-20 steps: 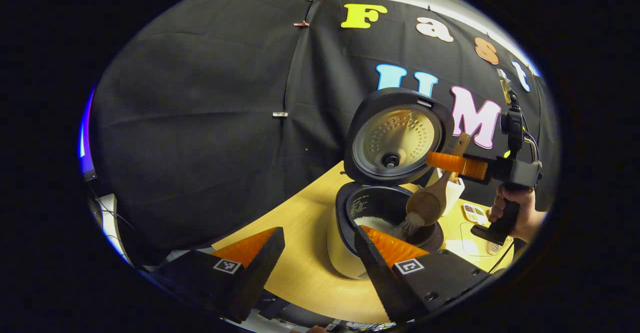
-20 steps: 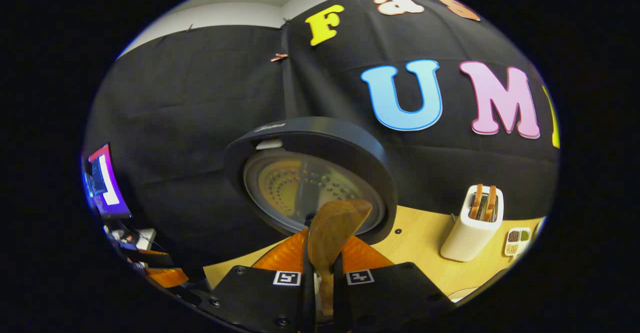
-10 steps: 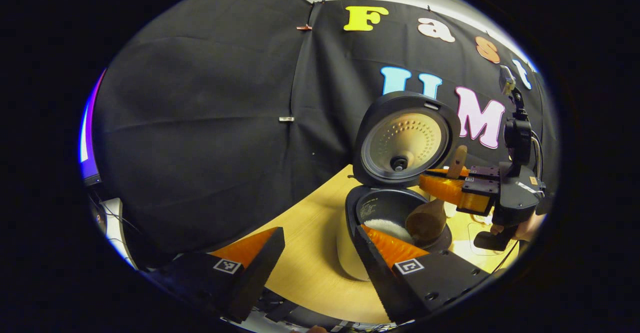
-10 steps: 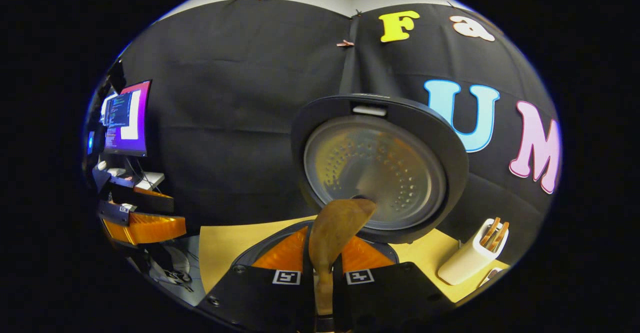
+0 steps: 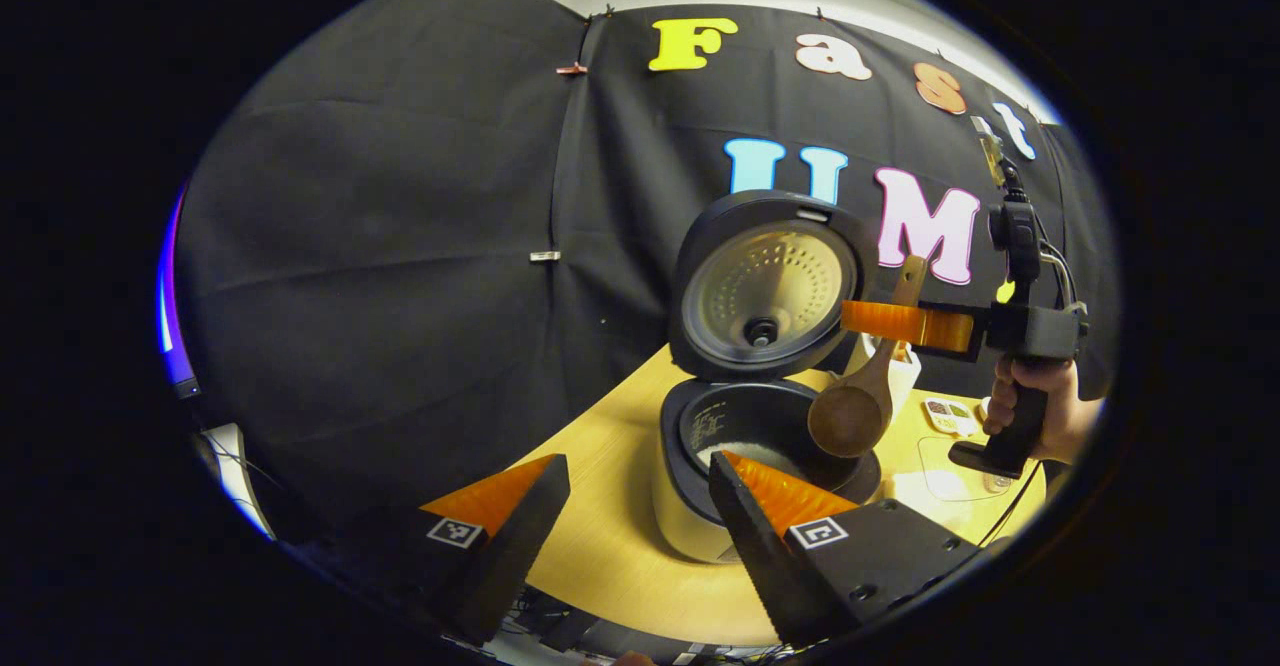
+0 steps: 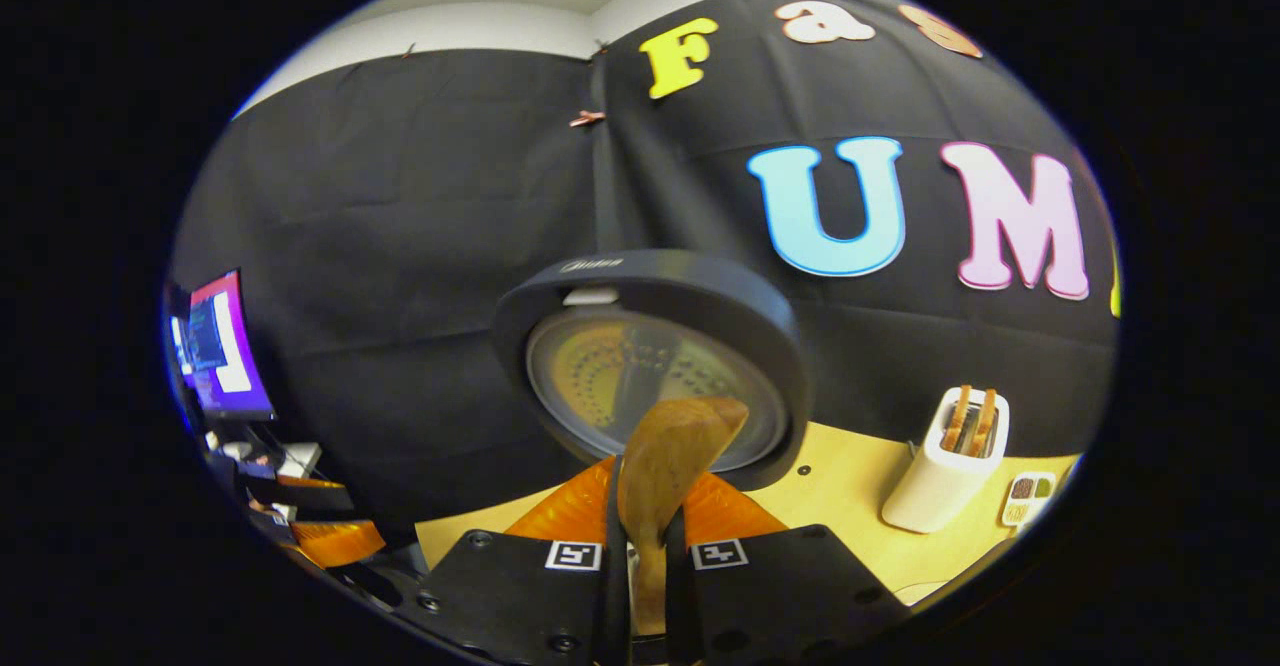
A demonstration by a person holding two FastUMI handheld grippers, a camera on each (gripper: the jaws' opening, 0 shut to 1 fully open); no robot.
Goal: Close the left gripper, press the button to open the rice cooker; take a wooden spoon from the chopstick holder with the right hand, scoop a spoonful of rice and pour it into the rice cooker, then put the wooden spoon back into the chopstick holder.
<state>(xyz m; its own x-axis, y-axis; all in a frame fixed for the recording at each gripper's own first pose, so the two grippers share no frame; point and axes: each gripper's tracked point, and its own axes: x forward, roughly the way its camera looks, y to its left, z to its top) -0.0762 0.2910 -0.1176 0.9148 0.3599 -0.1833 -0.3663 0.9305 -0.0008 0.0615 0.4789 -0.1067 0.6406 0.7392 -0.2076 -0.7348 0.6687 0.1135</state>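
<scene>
Now | right tool (image 6: 640, 546) pinching wooden spoon (image 6: 665, 461) | left tool (image 5: 635, 491) spread | lid (image 6: 650, 276) lettering unreadable

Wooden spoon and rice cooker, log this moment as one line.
rice cooker: lid open, rice inside | wooden spoon: above pot rim, bowl tipped | right gripper: shut on handle | left gripper: open, idle

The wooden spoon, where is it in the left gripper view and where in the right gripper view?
Left gripper view: wooden spoon right of centre, bowl hanging over the open rice cooker, handle in the right gripper.
Right gripper view: bottom centre, rising between the jaws.
Shared landmark: the cooker's raised lid.
</scene>
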